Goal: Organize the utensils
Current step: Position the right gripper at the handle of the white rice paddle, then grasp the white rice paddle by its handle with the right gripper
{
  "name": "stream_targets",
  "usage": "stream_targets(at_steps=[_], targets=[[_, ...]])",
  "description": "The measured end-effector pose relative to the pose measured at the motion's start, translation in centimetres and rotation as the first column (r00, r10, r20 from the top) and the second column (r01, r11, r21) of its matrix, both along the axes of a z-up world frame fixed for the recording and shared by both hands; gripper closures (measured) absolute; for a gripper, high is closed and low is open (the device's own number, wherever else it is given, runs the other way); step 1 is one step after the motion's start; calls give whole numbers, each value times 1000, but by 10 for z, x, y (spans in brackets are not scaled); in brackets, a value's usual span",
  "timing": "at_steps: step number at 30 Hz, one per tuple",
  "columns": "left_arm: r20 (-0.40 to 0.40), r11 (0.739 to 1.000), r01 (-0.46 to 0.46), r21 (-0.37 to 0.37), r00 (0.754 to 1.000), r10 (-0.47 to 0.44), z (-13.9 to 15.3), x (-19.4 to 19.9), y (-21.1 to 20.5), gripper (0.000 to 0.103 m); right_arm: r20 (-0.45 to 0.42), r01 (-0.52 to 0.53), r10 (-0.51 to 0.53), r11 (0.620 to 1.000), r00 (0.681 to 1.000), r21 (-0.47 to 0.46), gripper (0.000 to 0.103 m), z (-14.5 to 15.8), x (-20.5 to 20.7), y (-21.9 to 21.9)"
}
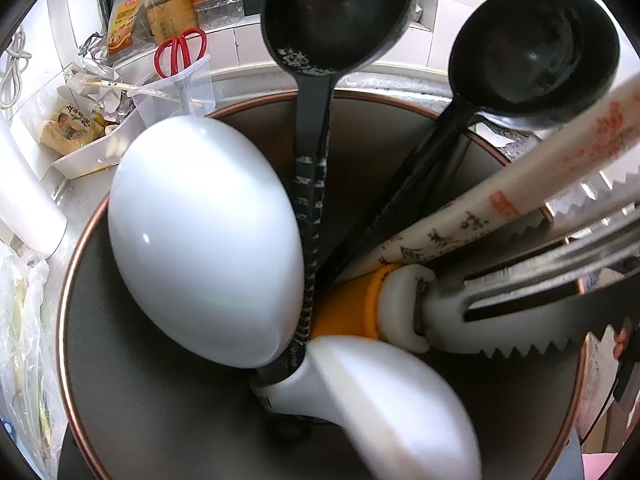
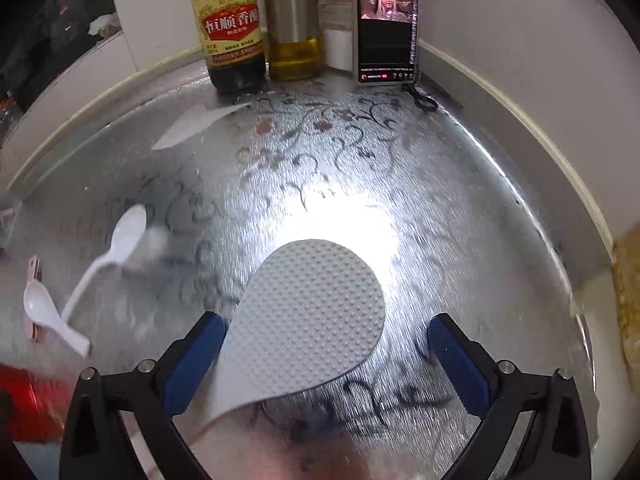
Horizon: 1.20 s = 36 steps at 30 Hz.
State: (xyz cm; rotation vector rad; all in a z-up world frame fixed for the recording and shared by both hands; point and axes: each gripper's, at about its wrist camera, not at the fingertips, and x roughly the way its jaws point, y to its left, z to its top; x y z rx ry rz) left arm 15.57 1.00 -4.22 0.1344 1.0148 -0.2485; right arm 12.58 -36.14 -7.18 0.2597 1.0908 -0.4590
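Right gripper: jaws wide apart, blue pads clear on both sides, pointing steeply down at the counter. Between the pads, a pale grey rice paddle with a dimpled face; its left edge lies just beside the left pad, its right edge well apart from the right pad. Whether the paddle lies on the counter or is lifted cannot be told.

Left gripper: not visible in its own view; jaws nearly closed, and what they hold, if anything, cannot be told.

Counter: shiny patterned foil. At left, two white plastic spoons, a long one and a short one, their handles crossing. At the back wall, a dark vinegar bottle, an oil bottle and a phone propped upright with its screen lit.

Utensil holder: round, copper-rimmed, dark inside, seen from above. Contents, handles down: two white rice paddles, two black ladles, a white printed handle and toothed metal tongs.

Beyond the holder: red-handled scissors in a clear cup, and jars on the sill.
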Motion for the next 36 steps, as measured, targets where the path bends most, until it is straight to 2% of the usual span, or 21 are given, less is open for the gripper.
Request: stream_targets(at_steps=[4,9,14,19,21,27,30,32,34,36], targets=[[-2,1000,-1,-1,1000,1,-1,0,-1,13,-10,11,-11,1000,1000,7,0,2,-18,1],[-3,1000,-2,3,1000,2,-3,1,0,13,-1,-9,9,1000,1000,21,0,1,-18,1],[-4,1000,-1,12,1000,1,-2,-1,-1,13,116,-36,20,990,993,138,0,10,-28,-19],[-11,1000,5,22,1000,-5,-4,-2,-5,13,199,-55,18,982,980,182,2,13,-33,-42],[-13,1000,4,21,1000,-4,-4,-2,-5,13,241,-65,12,975,971,212,5,12,-35,-50],[-14,1000,4,25,1000,-4,-3,-1,-7,13,343,-128,9,936,939,328,24,10,-46,-64],[-14,1000,4,25,1000,-3,-3,-1,-6,13,378,-143,-7,919,926,367,39,5,-50,-73],[-14,1000,4,25,1000,-4,-3,-1,-6,13,389,-147,-19,908,921,392,53,0,-53,-79],[-15,1000,4,25,1000,-4,-3,0,-6,13,410,-149,-47,889,911,433,54,-4,-57,-86],[-15,1000,4,25,1000,-4,-3,0,-6,13,422,-156,-72,862,904,482,60,-8,-61,-89]])
